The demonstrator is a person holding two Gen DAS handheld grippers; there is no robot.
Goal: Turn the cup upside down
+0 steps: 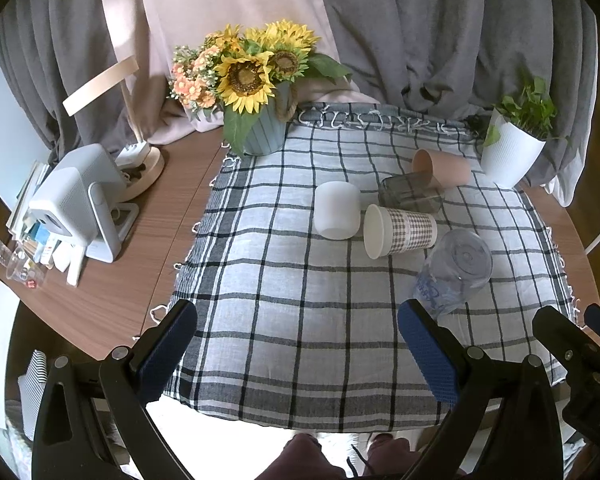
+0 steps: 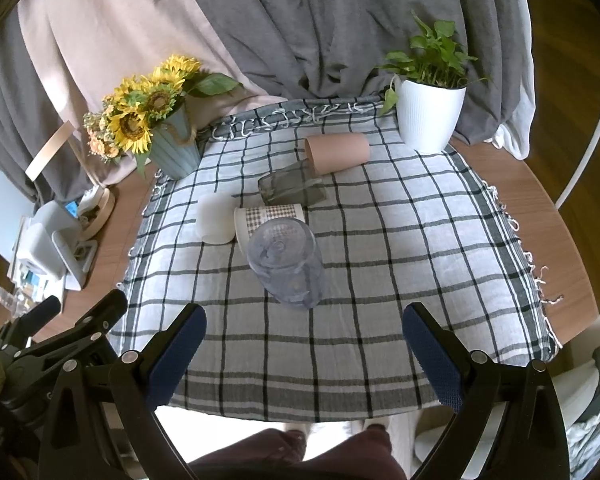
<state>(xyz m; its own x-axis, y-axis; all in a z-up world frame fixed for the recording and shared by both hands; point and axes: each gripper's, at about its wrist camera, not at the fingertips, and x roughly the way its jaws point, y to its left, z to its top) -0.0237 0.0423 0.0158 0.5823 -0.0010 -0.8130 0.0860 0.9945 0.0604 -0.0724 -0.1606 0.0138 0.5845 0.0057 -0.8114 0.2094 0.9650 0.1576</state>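
Note:
Several cups sit on a checked cloth (image 1: 284,320). A clear plastic cup (image 1: 456,268) stands upside down, nearest me; it also shows in the right wrist view (image 2: 286,262). A checked paper cup (image 1: 398,230) (image 2: 268,216), a smoky glass (image 1: 412,192) (image 2: 292,188) and a pink cup (image 1: 444,168) (image 2: 338,152) lie on their sides. A white cup (image 1: 337,210) (image 2: 216,218) stands upside down. My left gripper (image 1: 298,354) is open and empty over the cloth's front. My right gripper (image 2: 304,356) is open and empty, just short of the clear cup.
A sunflower pot (image 1: 260,128) (image 2: 176,148) stands at the cloth's back left. A white plant pot (image 1: 508,156) (image 2: 428,116) stands at the back right. A lamp (image 1: 140,160) and a white device (image 1: 80,204) sit on the wooden table at left. Grey curtains hang behind.

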